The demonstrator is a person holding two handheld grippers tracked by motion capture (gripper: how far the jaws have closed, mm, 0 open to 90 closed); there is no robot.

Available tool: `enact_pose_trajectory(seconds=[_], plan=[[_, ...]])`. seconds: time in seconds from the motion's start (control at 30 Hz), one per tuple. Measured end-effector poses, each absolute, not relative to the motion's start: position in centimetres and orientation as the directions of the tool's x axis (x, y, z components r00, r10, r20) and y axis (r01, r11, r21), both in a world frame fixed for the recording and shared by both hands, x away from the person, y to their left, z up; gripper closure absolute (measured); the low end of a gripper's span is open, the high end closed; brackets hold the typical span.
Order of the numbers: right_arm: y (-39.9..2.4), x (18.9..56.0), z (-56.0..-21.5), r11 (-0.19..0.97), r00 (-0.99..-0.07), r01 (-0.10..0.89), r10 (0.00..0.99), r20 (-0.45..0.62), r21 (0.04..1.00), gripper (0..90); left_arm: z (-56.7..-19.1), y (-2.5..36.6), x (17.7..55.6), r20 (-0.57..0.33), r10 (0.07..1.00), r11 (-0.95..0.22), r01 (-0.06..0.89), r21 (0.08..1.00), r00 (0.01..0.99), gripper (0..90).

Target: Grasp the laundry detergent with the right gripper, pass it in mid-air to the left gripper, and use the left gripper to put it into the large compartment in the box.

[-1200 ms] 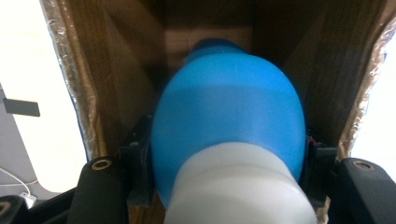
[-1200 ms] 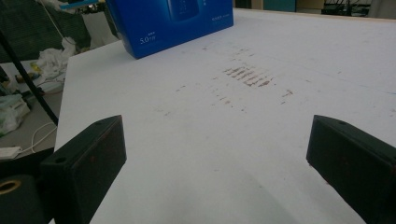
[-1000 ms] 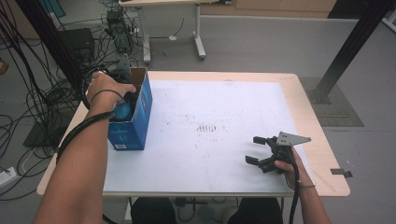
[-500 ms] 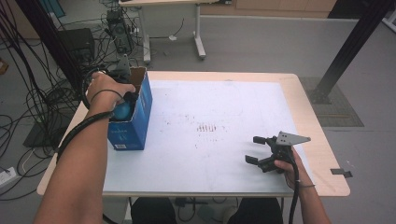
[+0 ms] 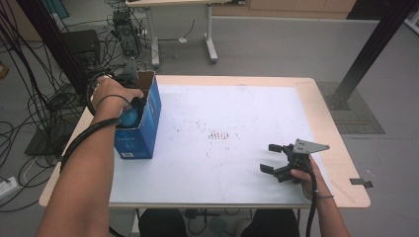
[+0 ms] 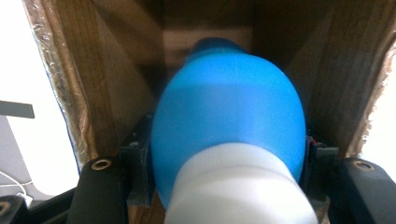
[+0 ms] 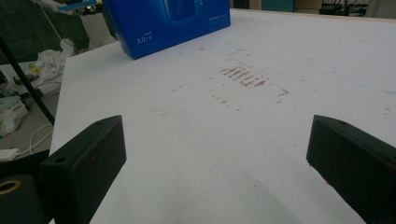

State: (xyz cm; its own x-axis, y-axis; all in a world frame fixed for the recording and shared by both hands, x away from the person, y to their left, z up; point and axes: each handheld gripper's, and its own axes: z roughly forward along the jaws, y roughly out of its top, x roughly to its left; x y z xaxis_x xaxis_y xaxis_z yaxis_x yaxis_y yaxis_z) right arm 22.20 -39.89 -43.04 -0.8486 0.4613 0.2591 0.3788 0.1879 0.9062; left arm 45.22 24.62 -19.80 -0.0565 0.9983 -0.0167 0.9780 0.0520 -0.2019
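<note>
Inside the open blue cardboard box [image 5: 141, 123] at the table's left edge, the left gripper [image 6: 224, 186] is clenching a blue-and-white bottle-like object [image 6: 229, 135], its jaws pressing on both sides of it. Meanwhile the right gripper [image 5: 276, 159] is resting near the front right of the white table [image 5: 237, 108], its jaws standing wide apart, grasping nothing.

Soft, even daylight fills the room and my fingers [image 7: 84, 172] cast only a faint shadow on the tabletop [image 7: 261, 154]. Inside the box [image 6: 116, 70] it is dim. The blue bulb [image 6: 229, 116] is blurred, too close.
</note>
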Motion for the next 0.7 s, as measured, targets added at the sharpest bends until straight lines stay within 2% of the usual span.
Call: enact_pose_trajectory(seconds=[0.7], plan=[[-40.00,22.21,-42.96,0.187,-0.849,0.375,0.464,0.255,0.908,4.9,-19.84,24.55,45.31,-0.015,0.998,0.052,0.977,-0.205,-0.056,37.7]])
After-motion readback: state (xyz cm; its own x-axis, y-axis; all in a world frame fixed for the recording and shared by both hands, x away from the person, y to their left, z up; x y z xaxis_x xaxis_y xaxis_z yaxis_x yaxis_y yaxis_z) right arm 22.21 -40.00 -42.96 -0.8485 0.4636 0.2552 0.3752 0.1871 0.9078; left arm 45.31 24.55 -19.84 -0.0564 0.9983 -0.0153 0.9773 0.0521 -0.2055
